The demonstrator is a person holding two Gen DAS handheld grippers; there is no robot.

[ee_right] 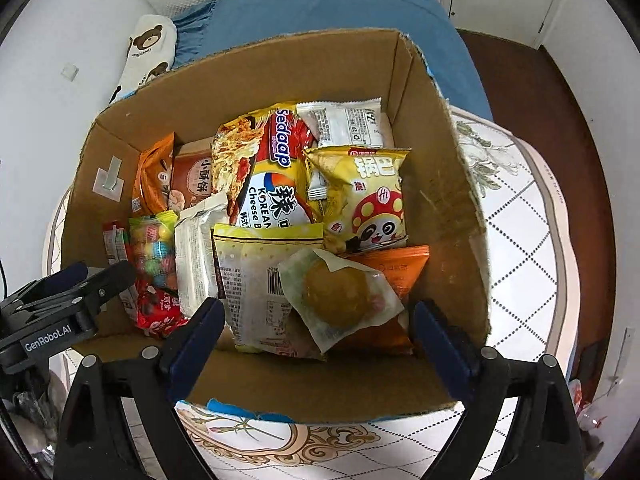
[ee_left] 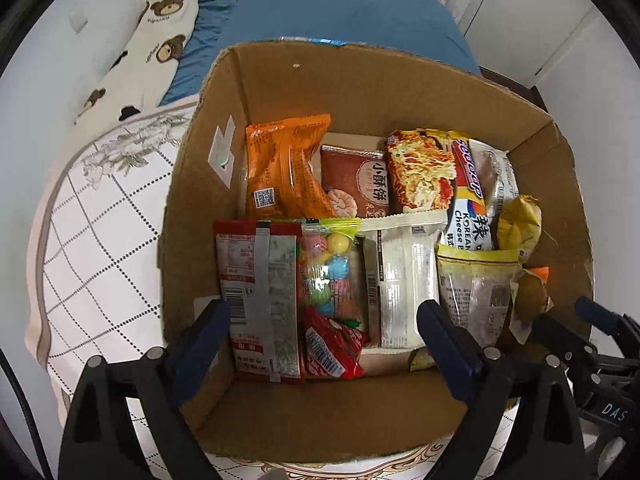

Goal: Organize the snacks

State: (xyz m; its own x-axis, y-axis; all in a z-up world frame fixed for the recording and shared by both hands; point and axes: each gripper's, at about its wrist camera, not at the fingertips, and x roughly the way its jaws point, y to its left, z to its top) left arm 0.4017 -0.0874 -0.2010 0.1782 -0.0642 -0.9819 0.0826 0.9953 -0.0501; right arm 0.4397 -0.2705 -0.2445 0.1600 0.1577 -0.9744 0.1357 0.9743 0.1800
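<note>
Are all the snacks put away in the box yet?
Mostly, it looks like. The cardboard box already holds many packets, like the noodles and the candy bag. The left gripper and right gripper are open and hold nothing. No loose snacks show outside.

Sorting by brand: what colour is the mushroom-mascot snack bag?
Yellow mushroom-mascot snack bag, with a red, spotted cap; clearest in the right wrist view.
</note>
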